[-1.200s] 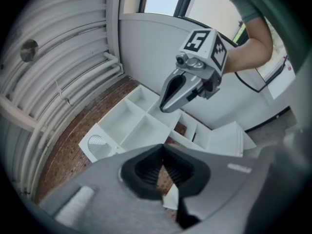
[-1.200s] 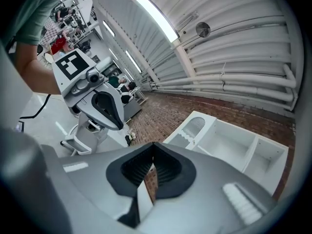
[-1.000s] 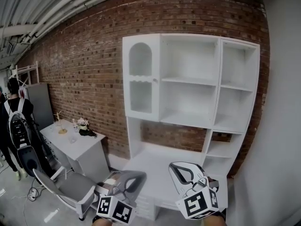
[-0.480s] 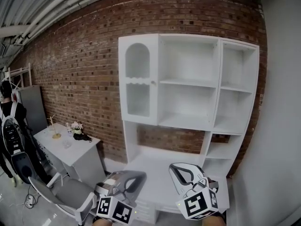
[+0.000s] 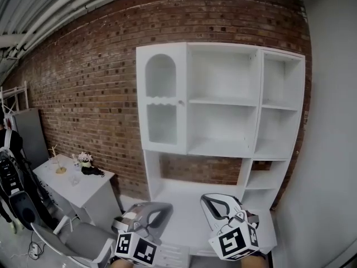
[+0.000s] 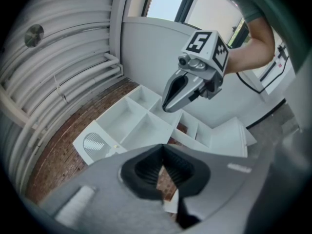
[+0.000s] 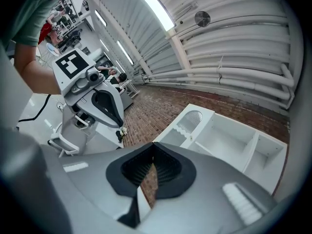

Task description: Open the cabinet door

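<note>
A white cabinet (image 5: 223, 105) stands against the brick wall. Its door (image 5: 162, 102), at the upper left, has an arched window and a small knob (image 5: 180, 102) and is closed. The other shelves are open and bare. Both grippers are low in the head view, well short of the door. My left gripper (image 5: 160, 210) and my right gripper (image 5: 213, 203) are side by side, each shut on nothing. The door (image 6: 97, 143) and the right gripper (image 6: 187, 87) show in the left gripper view. In the right gripper view the door (image 7: 187, 123) lies beyond my shut jaws.
The cabinet's white desk top (image 5: 189, 202) lies just ahead of the grippers. At the left stand a small white table (image 5: 75, 180) with flowers and a grey chair (image 5: 83, 239). A person with a backpack (image 5: 8, 175) is at the far left. A grey wall (image 5: 329, 149) closes the right side.
The cabinet has slid slightly left and grown in the head view, and the person at the left has drifted toward the frame edge. Both grippers stay shut in the same spots.
</note>
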Demonstrator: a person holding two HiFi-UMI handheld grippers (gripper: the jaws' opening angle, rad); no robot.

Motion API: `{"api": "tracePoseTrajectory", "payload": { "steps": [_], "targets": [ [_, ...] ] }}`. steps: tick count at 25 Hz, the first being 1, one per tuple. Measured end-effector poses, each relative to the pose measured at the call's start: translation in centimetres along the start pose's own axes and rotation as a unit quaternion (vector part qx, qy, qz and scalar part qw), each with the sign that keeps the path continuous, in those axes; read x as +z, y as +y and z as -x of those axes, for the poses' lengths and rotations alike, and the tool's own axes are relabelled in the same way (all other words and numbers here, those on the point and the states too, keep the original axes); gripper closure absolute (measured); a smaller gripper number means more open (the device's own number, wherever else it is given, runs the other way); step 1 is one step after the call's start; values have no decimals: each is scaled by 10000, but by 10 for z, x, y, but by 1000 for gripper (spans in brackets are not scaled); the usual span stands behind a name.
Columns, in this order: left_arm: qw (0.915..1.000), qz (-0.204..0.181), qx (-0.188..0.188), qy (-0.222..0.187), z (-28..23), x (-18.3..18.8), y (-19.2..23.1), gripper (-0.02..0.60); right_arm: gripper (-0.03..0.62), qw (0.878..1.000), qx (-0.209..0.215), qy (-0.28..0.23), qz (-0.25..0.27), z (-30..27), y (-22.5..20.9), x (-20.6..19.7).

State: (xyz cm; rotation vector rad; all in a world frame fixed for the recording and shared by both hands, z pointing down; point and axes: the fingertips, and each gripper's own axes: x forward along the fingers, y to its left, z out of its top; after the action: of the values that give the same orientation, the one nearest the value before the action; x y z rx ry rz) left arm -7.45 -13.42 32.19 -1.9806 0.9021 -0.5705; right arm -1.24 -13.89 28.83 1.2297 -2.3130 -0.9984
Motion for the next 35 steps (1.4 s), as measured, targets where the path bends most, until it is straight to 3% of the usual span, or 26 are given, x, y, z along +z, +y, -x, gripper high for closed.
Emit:
{"api": "tracePoseTrajectory", "payload": {
  "steps": [13,35],
  "targets": [
    [9998,120,-89,-164,7,-31,10,580,586,9997,-124,183,39,-24,12,9],
    [9995,220,43,204,-59,-45,19,580,586,9996,263,-66,4,-63,-25,-33]
  ]
}}
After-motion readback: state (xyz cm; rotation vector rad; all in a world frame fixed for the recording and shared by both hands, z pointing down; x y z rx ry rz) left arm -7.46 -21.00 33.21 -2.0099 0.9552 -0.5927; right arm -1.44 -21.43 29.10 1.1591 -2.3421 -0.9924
